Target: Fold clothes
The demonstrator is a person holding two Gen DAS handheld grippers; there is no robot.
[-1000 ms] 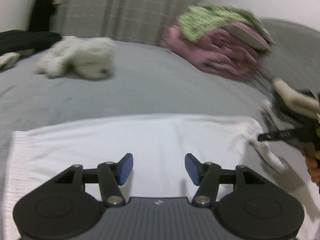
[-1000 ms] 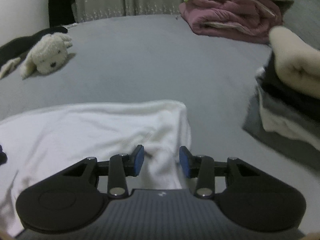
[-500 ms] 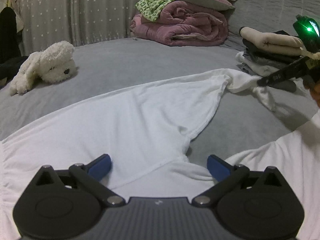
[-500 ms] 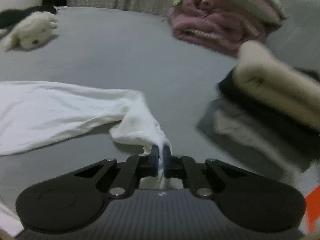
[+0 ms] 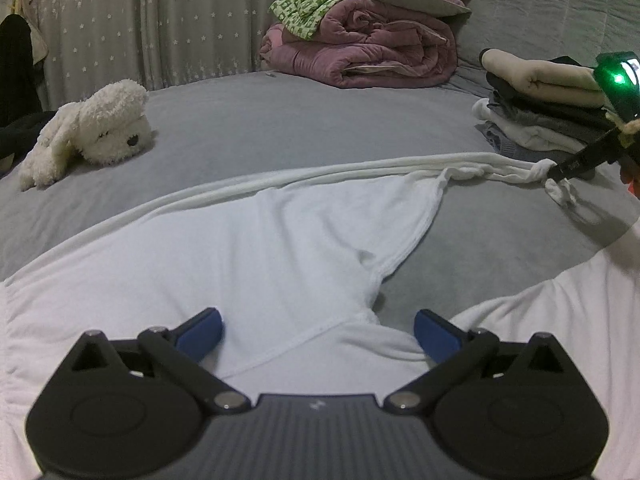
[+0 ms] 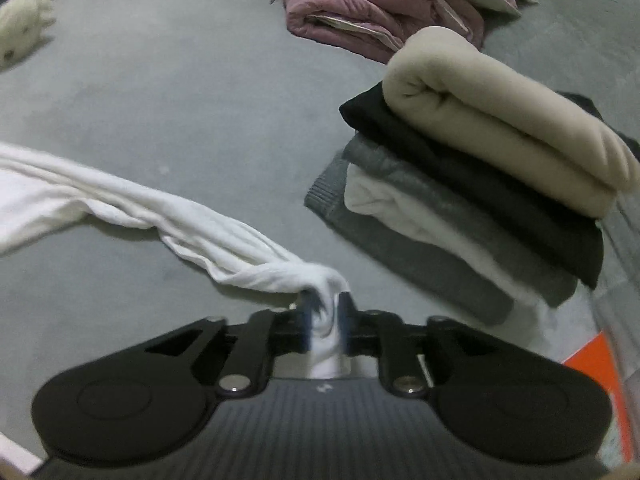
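The right hand-held gripper (image 6: 325, 320) pinches the white garment's (image 5: 260, 248) bunched end; the left hand-held gripper (image 5: 318, 332) hovers spread wide above the garment.

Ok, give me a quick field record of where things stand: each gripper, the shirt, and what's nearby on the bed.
left gripper: jaws wide open, over the white shirt, holding nothing
right gripper: jaws shut on a bunched end of the shirt, pulled into a taut strip
shirt state: spread on the grey bed, not yet folded
folded pile: right of the right gripper, beige piece on top
other items: plush dog, pink blanket
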